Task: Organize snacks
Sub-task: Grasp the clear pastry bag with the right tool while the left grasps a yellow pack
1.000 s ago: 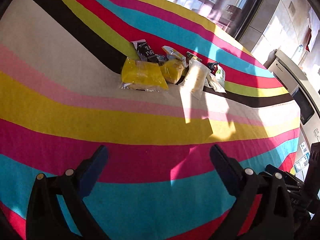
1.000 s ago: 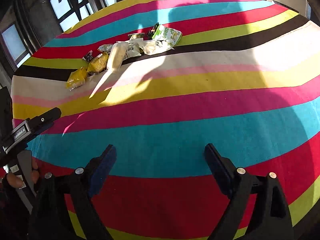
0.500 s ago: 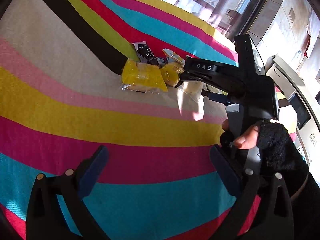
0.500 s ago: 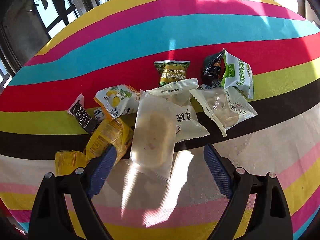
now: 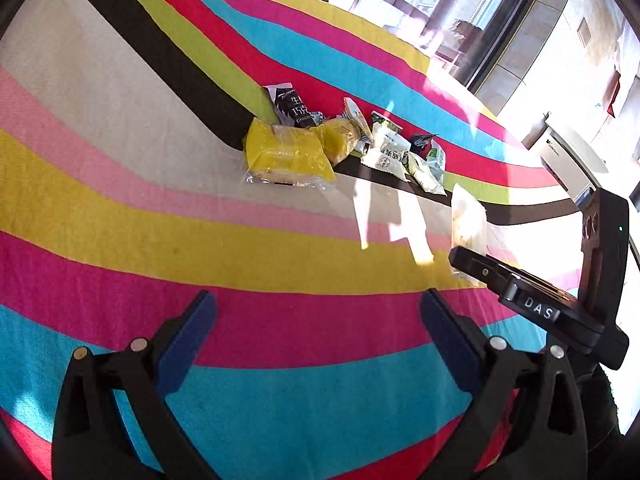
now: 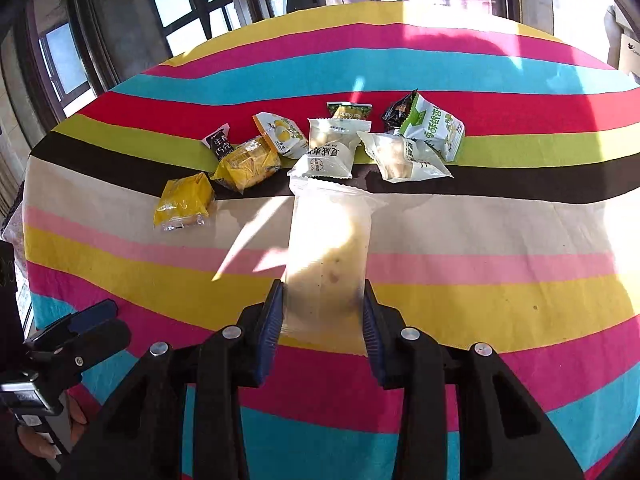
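Currently the right gripper (image 6: 323, 320), its jaws just closed, is clamped on the long translucent frosted plastic snack packet (image 6: 330, 256), held just nearer than the cluster of small yellow, white and green snack packets (image 6: 320, 148) on the striped multicoloured tablecloth (image 6: 500, 240). Well nearer than that cluster, the left gripper (image 5: 318, 340) hovers with jaws apart, nothing between them.

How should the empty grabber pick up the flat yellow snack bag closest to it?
Probably with the left gripper, which hangs open and empty, coming down from above across the flat yellow packet's narrower width at its filled middle. It lies flat on the striped cloth, its near clear seam looks too thin, and the far side touches other snacks.
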`<state>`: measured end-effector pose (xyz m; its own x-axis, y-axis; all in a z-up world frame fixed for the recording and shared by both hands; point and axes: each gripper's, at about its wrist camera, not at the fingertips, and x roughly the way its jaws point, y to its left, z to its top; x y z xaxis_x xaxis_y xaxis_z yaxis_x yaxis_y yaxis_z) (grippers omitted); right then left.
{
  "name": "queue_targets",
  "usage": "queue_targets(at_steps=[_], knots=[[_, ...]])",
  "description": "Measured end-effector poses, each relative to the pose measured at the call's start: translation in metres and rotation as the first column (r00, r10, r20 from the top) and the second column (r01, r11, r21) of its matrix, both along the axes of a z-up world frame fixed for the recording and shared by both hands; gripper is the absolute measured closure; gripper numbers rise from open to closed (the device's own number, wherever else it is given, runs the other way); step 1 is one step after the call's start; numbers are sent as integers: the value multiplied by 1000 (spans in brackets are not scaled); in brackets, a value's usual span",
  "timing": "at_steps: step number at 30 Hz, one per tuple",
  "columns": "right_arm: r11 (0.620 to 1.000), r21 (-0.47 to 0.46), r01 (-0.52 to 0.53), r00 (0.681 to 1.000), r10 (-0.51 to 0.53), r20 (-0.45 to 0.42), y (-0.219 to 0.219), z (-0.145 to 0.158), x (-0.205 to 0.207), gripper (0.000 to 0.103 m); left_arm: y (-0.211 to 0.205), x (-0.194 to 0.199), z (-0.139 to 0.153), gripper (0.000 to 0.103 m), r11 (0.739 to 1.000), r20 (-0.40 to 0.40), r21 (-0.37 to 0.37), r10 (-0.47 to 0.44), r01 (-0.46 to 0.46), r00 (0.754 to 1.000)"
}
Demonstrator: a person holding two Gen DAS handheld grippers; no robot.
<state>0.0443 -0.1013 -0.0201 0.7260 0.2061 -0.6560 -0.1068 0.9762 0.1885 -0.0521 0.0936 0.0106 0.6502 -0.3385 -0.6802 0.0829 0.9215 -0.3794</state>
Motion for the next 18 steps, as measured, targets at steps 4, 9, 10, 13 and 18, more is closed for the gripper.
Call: queue_targets(at_steps=[4,9,10,13,18], knots=[[1000,11,10,1000,-10,-5,-32,-8,-50,66,-1,0,0,2,1000,-1,4,0,0,1000],[996,62,57,998,-57,-1,-42,-13,-52,66,-2,7,0,2,1000,-7,22,-4,4,1000],[996,57,64,998,-64,-1,-42,-14,-49,66,-3,8,-1,2,1000,-8,26,-6,6,1000],[997,26,73,997,-73,-13,-42,-17,-44,66,-3,9,0,2,999,-18,31,-11,12,1000],[991,49,124,992,-123,-25,-52,-20,-45,66,-10,36,2,2,997,-78,76,19,-13,997]])
